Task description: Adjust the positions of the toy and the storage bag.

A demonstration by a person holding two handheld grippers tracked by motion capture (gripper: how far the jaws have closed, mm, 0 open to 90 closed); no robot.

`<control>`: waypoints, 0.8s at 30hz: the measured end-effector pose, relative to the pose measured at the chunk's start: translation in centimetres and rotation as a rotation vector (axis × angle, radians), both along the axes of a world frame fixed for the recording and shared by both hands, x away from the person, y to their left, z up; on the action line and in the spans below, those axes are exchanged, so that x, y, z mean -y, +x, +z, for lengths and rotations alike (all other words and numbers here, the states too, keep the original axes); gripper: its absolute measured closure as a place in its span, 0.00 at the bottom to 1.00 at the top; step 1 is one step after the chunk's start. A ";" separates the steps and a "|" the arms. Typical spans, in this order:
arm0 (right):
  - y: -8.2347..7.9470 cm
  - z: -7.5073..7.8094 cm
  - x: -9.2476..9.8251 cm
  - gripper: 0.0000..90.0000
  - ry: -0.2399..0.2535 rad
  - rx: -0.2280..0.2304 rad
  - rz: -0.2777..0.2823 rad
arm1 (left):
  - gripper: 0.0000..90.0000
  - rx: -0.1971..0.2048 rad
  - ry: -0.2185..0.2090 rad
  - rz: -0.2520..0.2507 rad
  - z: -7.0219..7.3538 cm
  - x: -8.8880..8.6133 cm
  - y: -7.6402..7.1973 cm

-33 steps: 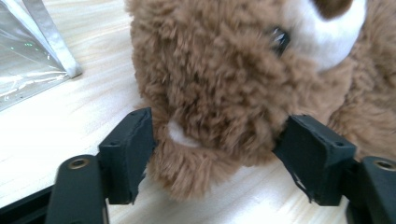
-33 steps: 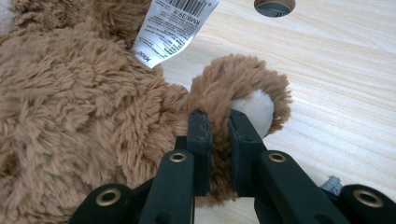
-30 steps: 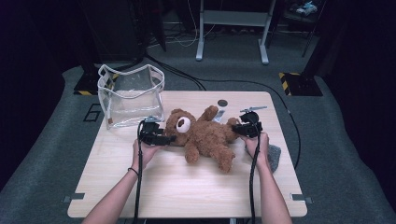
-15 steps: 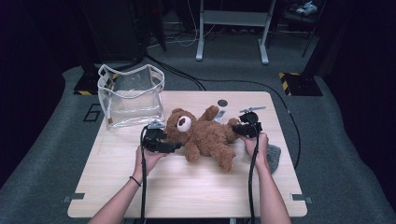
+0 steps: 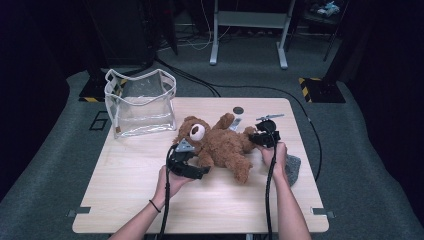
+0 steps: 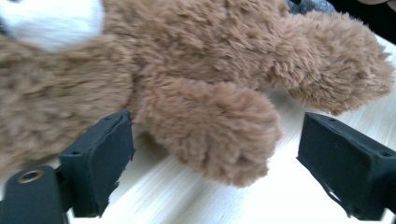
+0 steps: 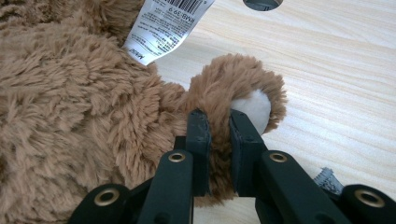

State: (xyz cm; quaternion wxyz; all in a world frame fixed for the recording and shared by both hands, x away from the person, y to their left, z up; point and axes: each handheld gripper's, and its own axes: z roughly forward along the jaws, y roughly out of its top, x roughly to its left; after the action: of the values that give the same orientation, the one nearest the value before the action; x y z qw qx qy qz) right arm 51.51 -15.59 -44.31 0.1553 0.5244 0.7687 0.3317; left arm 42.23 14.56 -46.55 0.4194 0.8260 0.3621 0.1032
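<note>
Sliding the left gripper (image 5: 196, 168) rightward along the table (image 5: 125, 200) since the earlier frame, from beside the head of the teddy bear (image 5: 222, 147) to its near arm (image 6: 210, 135); keeping the right gripper (image 7: 219, 126) where it was.

Having just been narrowing the left jaws a little, yet holding them well apart: straddling the near arm, with neither pad pressing on the plush.

Keeping the right jaws clamped together on the bear's far leg (image 7: 247, 84), close to its white sole, just beside the sewn-in tag (image 7: 163, 23).

Finding the bear lying on its back at mid-table, head toward the clear bag (image 5: 142, 102), which is standing open and upright at the far left corner.

Judging the step in hand as taking a second hold for a two-point lift:
- Advancing the left jaws deeper, toward the shoulder, rather than pinching the loose paw tip.
- Keeping the lower pad skimming the tabletop, so as to be getting under the plush.
- Closing until the pile is compressing firmly.
- Maintaining the right clamp throughout, thus preventing the bear from swinging.
</note>
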 end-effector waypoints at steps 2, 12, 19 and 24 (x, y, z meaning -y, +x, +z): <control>0.0 0.0 0.0 0.89 0.000 0.002 0.000 | 0.23 0.005 -0.002 -0.006 -0.5 0.4 0.0; -0.9 1.1 0.2 0.92 0.008 0.065 0.004 | 0.84 0.080 0.003 -0.054 -0.9 -0.6 0.3; -1.4 1.8 0.4 0.93 -0.001 0.127 0.008 | 0.87 0.139 0.020 -0.042 0.3 -1.5 0.5; -2.1 2.4 0.6 0.93 0.002 0.174 0.000 | 0.87 0.175 0.032 -0.034 1.2 -1.9 0.8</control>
State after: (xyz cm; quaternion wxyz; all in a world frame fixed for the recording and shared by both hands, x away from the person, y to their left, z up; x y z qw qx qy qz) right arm 49.41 -16.15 -41.87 0.2209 0.4937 0.7521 0.3766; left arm 43.08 16.48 -45.38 0.4381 0.8264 0.3082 0.1735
